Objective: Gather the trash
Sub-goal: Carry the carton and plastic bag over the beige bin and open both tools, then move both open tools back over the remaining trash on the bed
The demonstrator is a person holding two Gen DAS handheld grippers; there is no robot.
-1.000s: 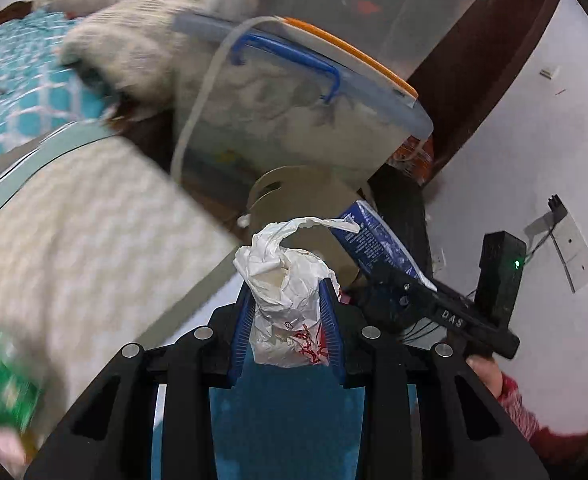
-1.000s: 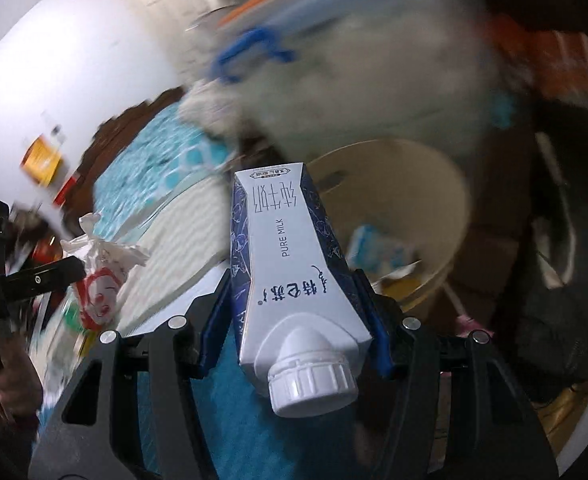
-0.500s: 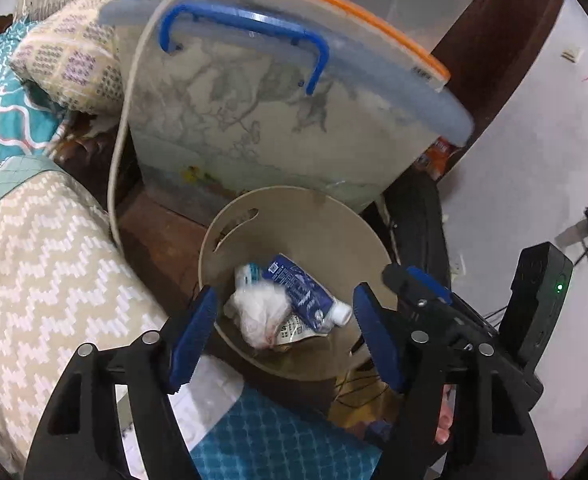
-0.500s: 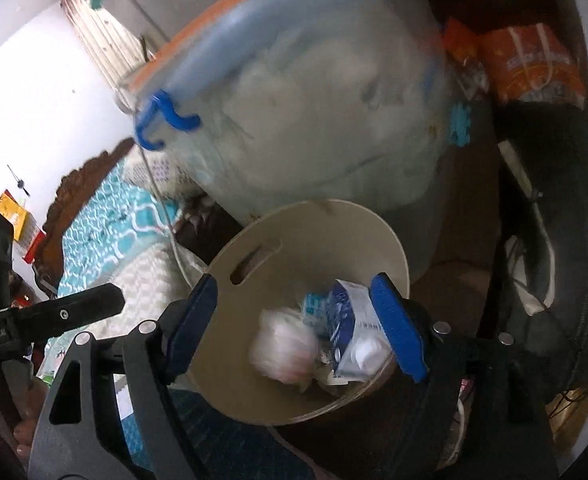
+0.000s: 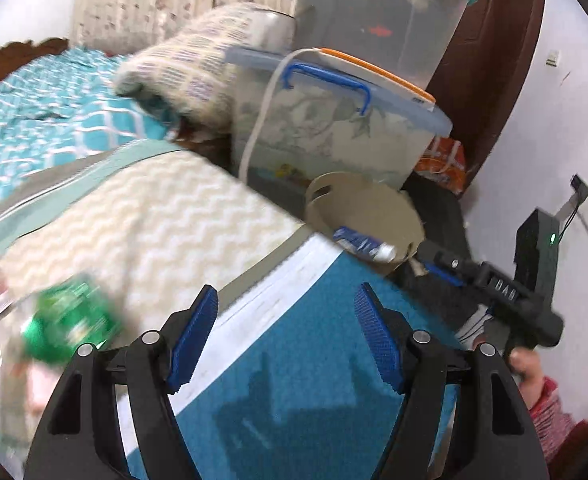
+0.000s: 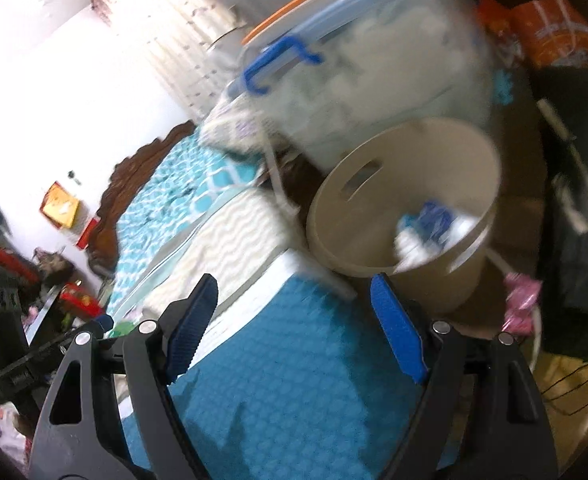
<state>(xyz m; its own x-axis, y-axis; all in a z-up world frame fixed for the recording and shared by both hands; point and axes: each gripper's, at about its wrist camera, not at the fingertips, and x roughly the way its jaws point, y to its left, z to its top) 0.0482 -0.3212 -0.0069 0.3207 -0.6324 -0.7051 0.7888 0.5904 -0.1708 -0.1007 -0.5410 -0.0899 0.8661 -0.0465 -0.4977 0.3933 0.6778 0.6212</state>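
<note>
A beige round bin (image 5: 367, 210) stands on the floor past the bed's corner; it also shows in the right wrist view (image 6: 405, 200). The blue and white milk carton (image 5: 363, 245) lies inside it, seen blurred in the right wrist view (image 6: 433, 226) beside white trash. My left gripper (image 5: 286, 332) is open and empty above the blue bedcover. My right gripper (image 6: 294, 330) is open and empty, short of the bin. A blurred green packet (image 5: 72, 320) lies on the bed at the left. The right gripper's body (image 5: 493, 288) shows at the right of the left wrist view.
A clear storage box with a blue handle (image 5: 333, 120) stands behind the bin, a larger clear box (image 5: 381, 20) stacked behind it. A patterned pillow (image 5: 190, 68) leans on it. A zigzag cream blanket (image 5: 154, 220) covers the bed. An orange bag (image 6: 553, 32) and a dark bag (image 6: 573, 240) sit by the wall.
Both grippers have let go their trash into the bin, the white crumpled bag and the milk carton. Both have since pulled back over the bed, jaws open.
</note>
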